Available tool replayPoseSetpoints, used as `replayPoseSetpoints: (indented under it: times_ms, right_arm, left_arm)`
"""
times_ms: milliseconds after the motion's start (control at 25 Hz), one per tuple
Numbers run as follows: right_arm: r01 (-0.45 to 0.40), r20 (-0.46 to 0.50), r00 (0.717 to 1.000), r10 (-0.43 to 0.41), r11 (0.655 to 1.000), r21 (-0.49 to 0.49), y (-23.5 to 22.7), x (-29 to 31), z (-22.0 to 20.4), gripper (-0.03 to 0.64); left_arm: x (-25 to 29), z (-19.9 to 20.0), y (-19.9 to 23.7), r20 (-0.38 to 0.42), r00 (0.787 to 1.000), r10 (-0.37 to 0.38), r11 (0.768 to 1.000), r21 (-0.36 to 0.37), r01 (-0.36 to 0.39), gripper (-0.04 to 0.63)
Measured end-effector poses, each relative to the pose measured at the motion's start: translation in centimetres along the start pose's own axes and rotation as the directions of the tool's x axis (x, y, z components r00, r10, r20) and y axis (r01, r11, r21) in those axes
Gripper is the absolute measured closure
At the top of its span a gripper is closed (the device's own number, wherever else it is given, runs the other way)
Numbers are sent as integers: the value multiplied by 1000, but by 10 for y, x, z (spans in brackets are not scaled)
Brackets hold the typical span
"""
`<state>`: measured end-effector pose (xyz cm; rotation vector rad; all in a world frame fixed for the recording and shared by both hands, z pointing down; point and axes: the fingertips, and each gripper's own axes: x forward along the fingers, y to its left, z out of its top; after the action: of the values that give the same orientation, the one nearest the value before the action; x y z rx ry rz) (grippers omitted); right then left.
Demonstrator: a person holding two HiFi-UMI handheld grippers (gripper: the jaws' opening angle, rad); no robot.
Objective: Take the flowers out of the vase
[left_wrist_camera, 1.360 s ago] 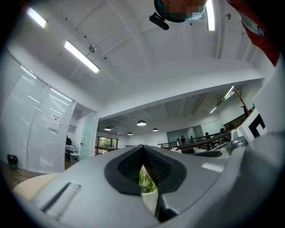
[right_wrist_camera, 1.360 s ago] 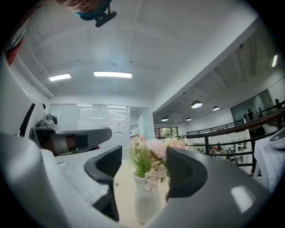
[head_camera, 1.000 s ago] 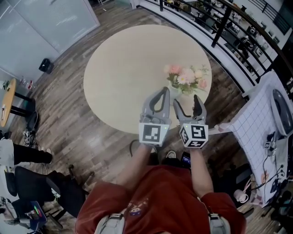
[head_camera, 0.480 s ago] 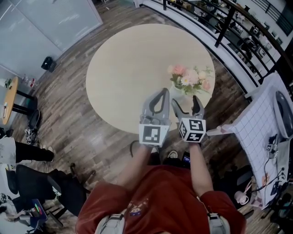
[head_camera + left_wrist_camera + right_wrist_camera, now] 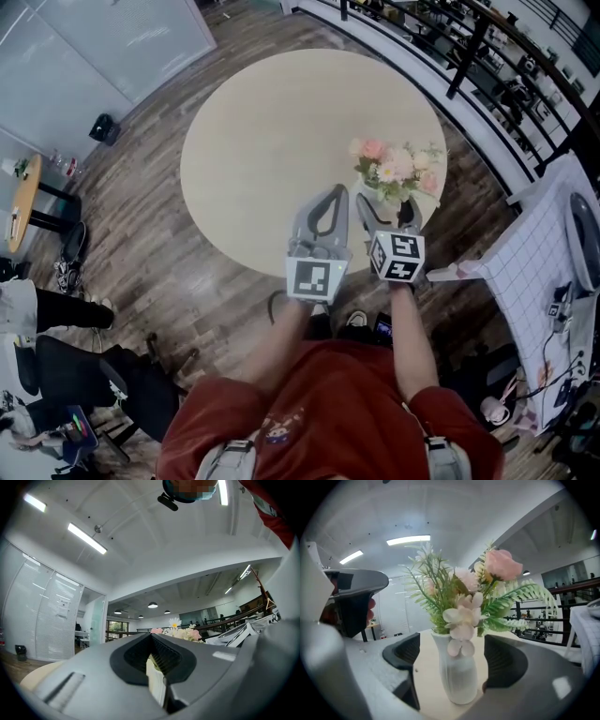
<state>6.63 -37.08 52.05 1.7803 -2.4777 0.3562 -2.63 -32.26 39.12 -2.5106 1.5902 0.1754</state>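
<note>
We see the white, ribbed vase (image 5: pixel 459 681) standing upright near the edge of the round, smooth beige counter (image 5: pixel 272 141). It holds soft pink and cream flowers (image 5: pixel 464 597) with feathery green leaves (image 5: pixel 520 595). Our right tongs (image 5: pixel 457 657) have just been opening. Their dark grooved pads (image 5: pixel 506 660) flank the vase without touching it. Our left tongs (image 5: pixel 335 190) are clenched on nothing.
</note>
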Motion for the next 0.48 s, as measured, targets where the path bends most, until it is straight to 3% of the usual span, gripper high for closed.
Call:
replayPoseSetpoints:
  times_ms: [480]
  right_arm:
    - [39, 66, 997, -37, 999, -29, -7, 11, 24, 199]
  left_arm:
    - [1, -8, 3, -23, 1000, -1, 1000, 6, 2, 591]
